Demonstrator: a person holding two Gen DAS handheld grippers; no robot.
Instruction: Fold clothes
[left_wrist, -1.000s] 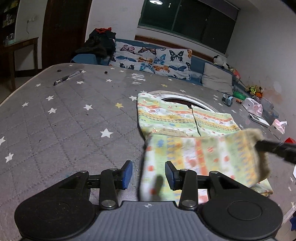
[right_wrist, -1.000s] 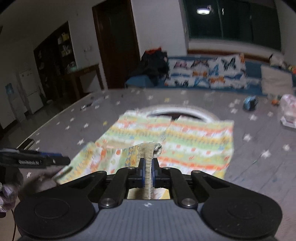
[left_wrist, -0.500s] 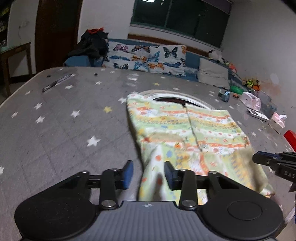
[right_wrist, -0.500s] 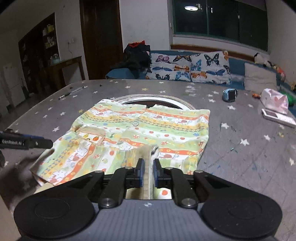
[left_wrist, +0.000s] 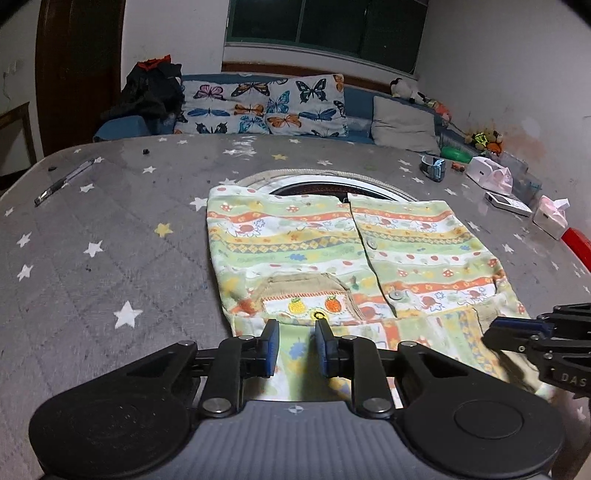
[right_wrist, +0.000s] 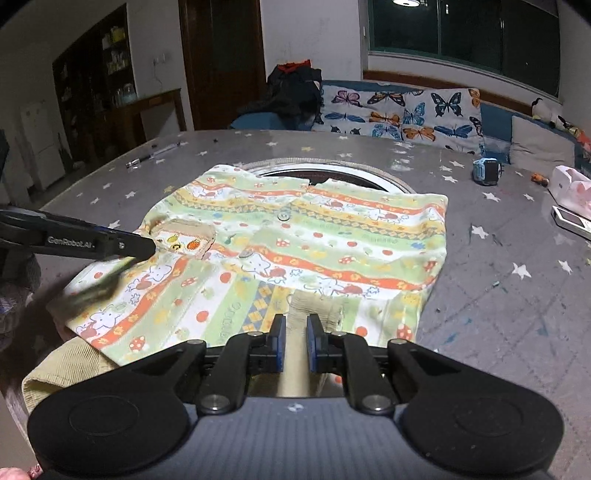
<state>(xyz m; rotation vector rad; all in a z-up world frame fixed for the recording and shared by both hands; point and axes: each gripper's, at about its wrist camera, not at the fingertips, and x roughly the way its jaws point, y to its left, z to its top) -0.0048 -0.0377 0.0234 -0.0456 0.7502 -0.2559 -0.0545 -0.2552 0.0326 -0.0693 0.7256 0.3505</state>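
Green-and-orange striped kid's shirt lay flat on the starry grey surface, its near hem folded over, and both my left tongs and right tongs hovered over it, spread apart, gripping nothing.

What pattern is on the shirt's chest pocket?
The chest pocket has a tan ribbed top band over white fabric with embroidered yellow and orange fruits; clearest in the left wrist view.
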